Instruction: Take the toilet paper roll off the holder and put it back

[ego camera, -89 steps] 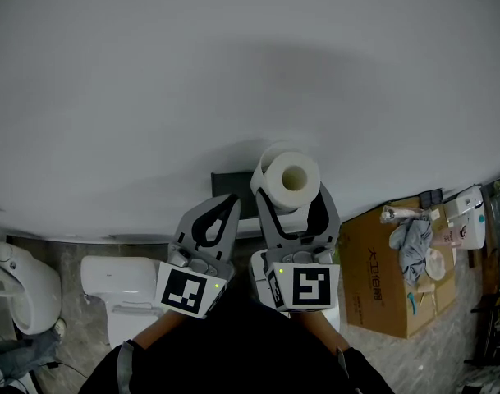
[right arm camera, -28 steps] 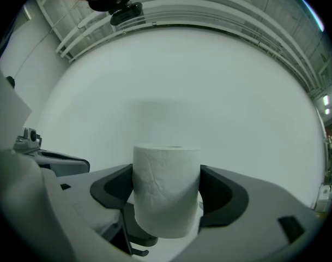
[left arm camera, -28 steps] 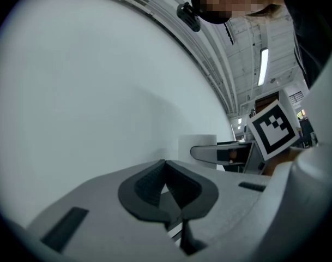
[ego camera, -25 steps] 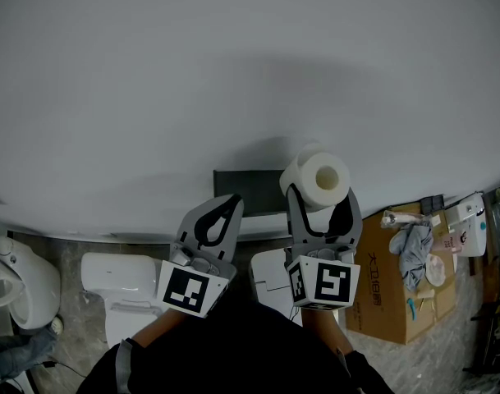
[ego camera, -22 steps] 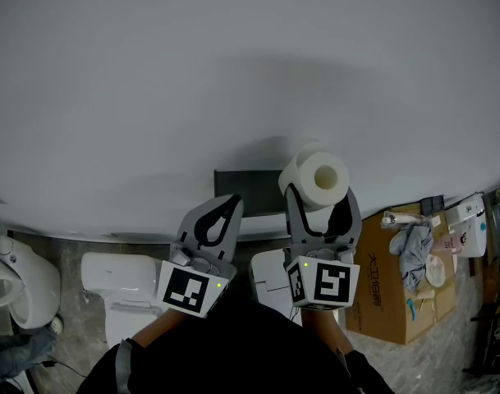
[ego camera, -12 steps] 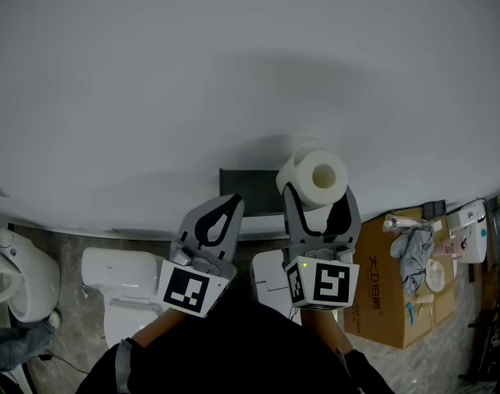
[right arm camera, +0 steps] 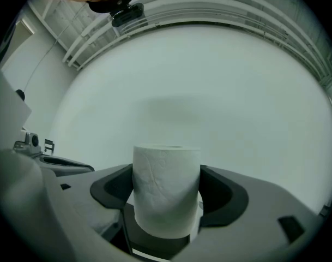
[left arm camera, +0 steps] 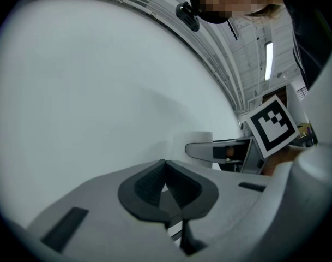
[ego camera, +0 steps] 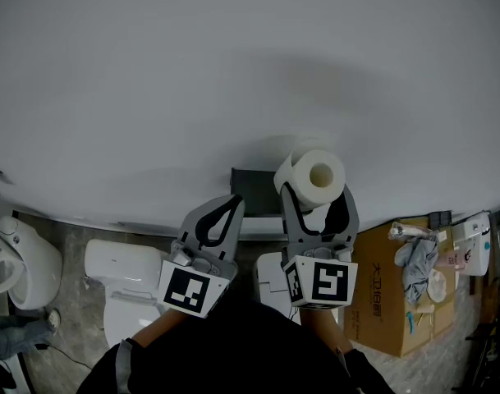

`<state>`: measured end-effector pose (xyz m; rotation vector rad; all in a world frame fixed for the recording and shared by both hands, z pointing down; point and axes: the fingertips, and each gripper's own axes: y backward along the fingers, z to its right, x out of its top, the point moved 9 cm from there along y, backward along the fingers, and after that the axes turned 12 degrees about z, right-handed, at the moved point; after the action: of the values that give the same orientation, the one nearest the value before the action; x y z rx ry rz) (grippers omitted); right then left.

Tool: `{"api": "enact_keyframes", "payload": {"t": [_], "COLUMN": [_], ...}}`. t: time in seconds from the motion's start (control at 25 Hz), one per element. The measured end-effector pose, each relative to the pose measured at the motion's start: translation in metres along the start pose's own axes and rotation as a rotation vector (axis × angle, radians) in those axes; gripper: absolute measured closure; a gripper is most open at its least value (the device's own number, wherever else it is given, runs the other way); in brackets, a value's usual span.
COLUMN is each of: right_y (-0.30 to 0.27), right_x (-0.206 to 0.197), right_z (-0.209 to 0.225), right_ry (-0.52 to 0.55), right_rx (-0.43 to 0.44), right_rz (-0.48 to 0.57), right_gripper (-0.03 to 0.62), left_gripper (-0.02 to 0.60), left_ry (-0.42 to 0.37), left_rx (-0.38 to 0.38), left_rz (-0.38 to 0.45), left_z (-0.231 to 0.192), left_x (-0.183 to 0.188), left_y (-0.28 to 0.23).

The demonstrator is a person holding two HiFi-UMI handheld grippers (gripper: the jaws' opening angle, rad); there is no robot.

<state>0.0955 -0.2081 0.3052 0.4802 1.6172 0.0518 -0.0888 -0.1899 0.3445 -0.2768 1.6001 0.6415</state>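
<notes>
Head view looks steeply down; gripper views face the wall (ego camera: 233, 72), sharing the roll (ego camera: 311, 175).

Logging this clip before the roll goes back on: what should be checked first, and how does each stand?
1. Roll clamped in right claw: ok.
2. Left claw shut, holding nothing: ok.
3. Holder in sight, just left of the roll: ok.
4. Roll off the holder: ok.
5. Roll's hole lined up with the holder's bar: cannot tell.
</notes>
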Motion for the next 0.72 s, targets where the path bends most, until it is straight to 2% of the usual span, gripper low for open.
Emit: {"api": "enact_keyframes", "payload": {"t": [0.72], "right_y": [-0.013], "right_x": [-0.023], "right_z": [-0.023], "right_ry": [-0.03], "right_rx": [0.081], "right_rz": [-0.043], "right_gripper": [0.235], "left_gripper": [0.575], "left_ry": [-0.003], "left_rx": [0.046], "left_rz": [-0.015], "left_z": [-0.011], "left_x": [-0.005], "left_y": [0.004]}}
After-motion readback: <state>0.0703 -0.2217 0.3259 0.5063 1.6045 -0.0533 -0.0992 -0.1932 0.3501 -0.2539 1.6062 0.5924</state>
